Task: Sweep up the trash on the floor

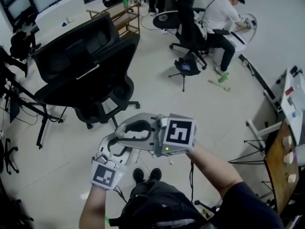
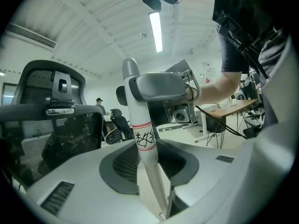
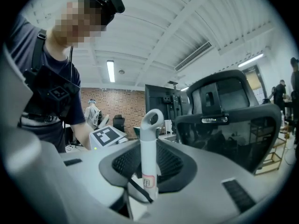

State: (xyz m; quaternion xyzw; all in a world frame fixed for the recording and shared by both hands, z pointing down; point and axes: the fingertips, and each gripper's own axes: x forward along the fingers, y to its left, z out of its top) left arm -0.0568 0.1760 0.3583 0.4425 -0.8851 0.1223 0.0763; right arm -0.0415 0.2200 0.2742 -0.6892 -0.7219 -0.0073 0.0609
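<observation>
In the head view both grippers sit close together, just in front of the person's body. My left gripper (image 1: 125,151) points up and to the right, and my right gripper (image 1: 122,130) points left across it. A white pole (image 2: 142,134) with red bands and a grey cap stands upright between the left gripper's (image 2: 149,158) jaws, which are shut on it. The right gripper (image 3: 147,171) is shut on a second white handle (image 3: 148,148), upright and with a loop at its top. The lower ends of both handles are hidden. A green bottle (image 1: 223,77) lies on the floor far ahead.
A large black office chair (image 1: 86,66) stands just ahead on the left. A seated person (image 1: 219,18) works at the far right, with a small tripod stand (image 1: 185,68) nearby. A wooden table (image 1: 280,168) lines the right edge. Stands and cables crowd the left edge.
</observation>
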